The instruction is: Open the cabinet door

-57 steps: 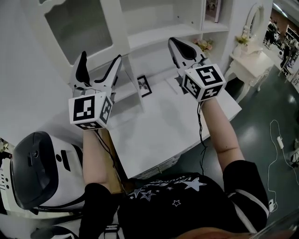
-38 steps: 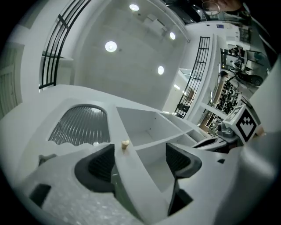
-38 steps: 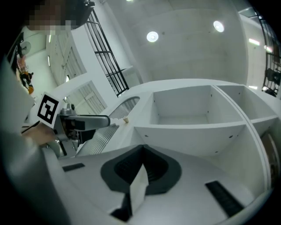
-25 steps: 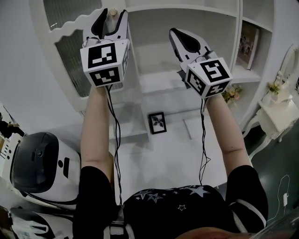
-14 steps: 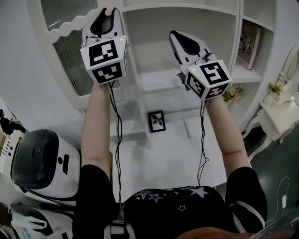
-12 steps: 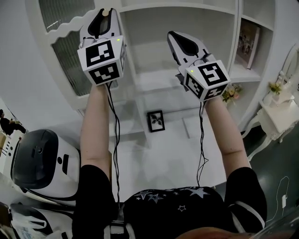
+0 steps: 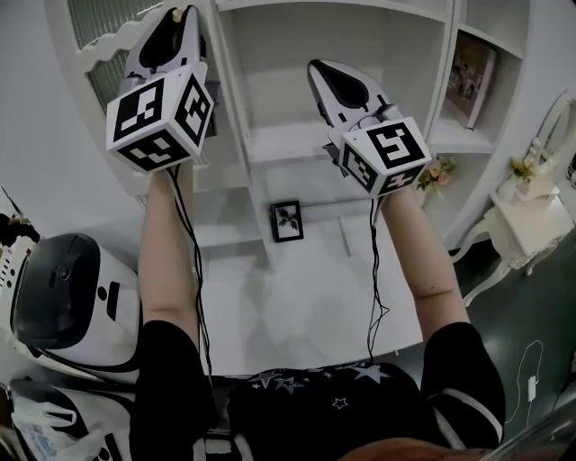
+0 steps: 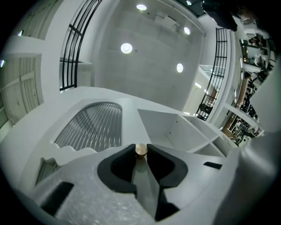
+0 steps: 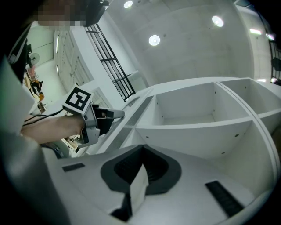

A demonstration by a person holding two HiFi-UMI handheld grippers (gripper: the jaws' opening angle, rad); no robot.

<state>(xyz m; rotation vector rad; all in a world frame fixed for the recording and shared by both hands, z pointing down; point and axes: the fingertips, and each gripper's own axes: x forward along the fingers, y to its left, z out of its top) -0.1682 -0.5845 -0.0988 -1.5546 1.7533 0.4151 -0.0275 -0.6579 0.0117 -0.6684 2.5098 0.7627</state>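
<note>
Up at the far left, the left gripper point(image 7: 177, 15) is clenched on the small round knob point(image 8: 141, 150) of the cabinet door point(image 8: 94, 126). In the left gripper view both dark pads press against the knob's sides, with the brass-coloured cap showing just past the tips. The door is white-framed with a ribbed glass panel and a wavy lower edge. It stands at the left end of the white shelf unit point(image 7: 346, 135), and its knob edge sits just beside the unit's open compartments. To the right and apart from the door, the right gripper point(image 7: 317, 72) is held up in front of those compartments. Its jaws are pressed together with nothing between them, as the right gripper view shows plainly. That view also catches the left gripper off to its left, against the door's edge. Nearer, on the white desk top point(image 7: 297, 297), a small black picture frame point(image 7: 286, 221) stands upright. A bunch of pale flowers point(image 7: 435, 173) sits off to the right.
</note>
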